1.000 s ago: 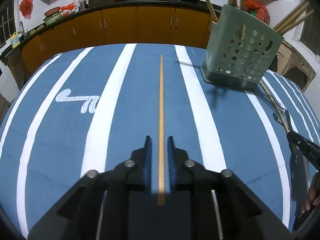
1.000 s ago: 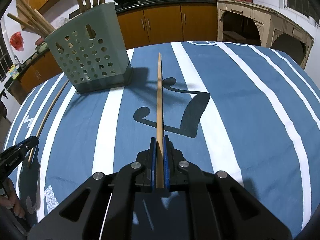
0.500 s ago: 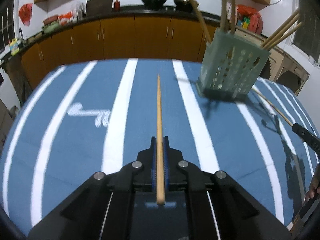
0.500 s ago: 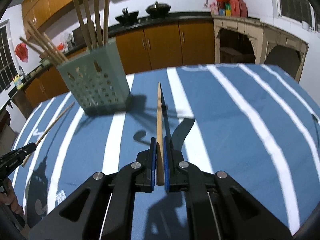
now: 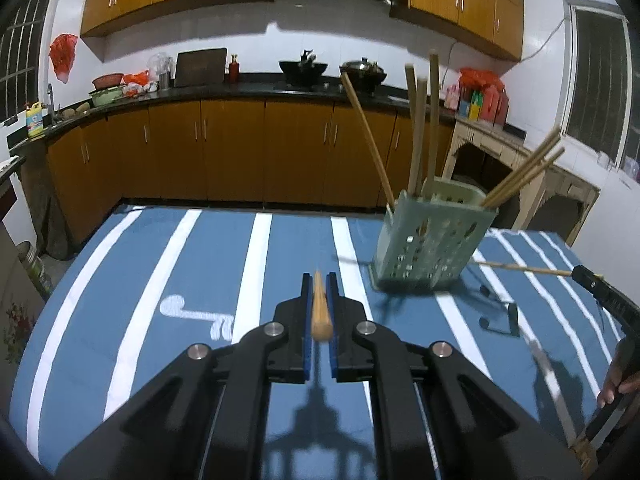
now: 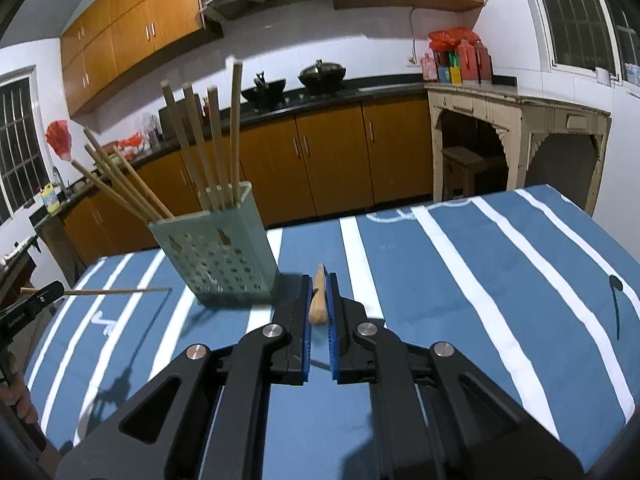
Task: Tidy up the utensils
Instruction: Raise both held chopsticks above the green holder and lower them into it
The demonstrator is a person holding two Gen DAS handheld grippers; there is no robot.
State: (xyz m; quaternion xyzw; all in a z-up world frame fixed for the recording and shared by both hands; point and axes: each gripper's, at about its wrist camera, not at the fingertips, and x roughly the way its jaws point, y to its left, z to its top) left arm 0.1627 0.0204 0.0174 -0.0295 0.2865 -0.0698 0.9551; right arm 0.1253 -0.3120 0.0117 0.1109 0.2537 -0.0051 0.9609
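The left tool [image 5: 319, 304] is clamped on a wooden chopstick [image 5: 320, 312], seen almost end-on from its own camera, long axis running straight ahead between the blue pads and raised off the striped worktop [image 5: 160, 264]; only the right wrist view shows that stick side-on [image 6: 116, 291], held level, its thin tip aimed toward the green holder [image 6: 224, 260]; the right tool [image 6: 319, 300] is likewise clamped on a second chopstick [image 6: 319, 300], foreshortened and pointing forward along the fingers; the left wrist view alone shows this one side-on [image 5: 524, 267], roughly level, tip toward the holder, which stands on the worktop with more chopsticks [image 6: 212, 152] leaning upright in it.
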